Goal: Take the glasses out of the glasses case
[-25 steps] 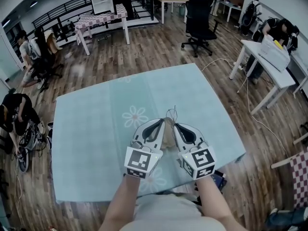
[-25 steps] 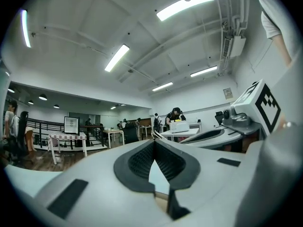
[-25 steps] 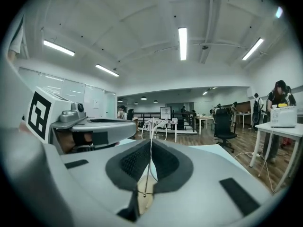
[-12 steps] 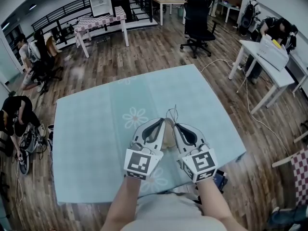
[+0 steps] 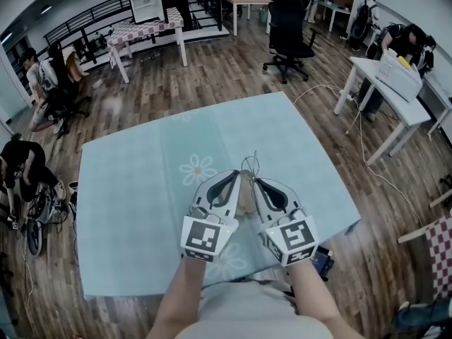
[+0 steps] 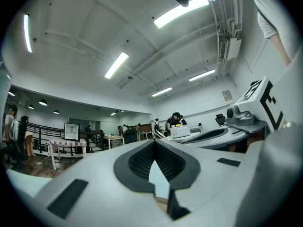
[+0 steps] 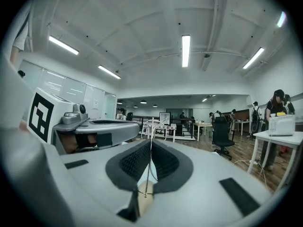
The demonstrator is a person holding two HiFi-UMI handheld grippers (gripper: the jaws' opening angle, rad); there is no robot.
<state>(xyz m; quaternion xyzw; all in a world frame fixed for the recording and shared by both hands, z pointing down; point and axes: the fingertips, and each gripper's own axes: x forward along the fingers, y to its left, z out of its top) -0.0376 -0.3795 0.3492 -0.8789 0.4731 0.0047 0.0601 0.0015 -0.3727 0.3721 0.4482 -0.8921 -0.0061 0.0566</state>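
1. While both grippers hover close together above the table, the step in hand looks like the drawing-out itself. The right gripper has its jaws pressed together on a thin wire part of the glasses, which runs up between the pads and stands past the tips.
2. The left gripper lies just beside the right one. Its jaws meet at the tips, and nothing can be made out between them.
3. A tan thing sits between the two grippers in the head view. It may be the glasses case, but that cannot be told for sure, nor whether the glasses are already free of it.
4. The next move probably calls for steadying the case and lifting the glasses clear with a gentle pull, since such thin wire could slip or bend.
5. Only the right gripper view shows the wire caught between the pads. The head view shows just fine loops of wire above the grippers, and that the work hangs over the near half of the table. The left gripper view shows the right gripper's side but none of the glasses.
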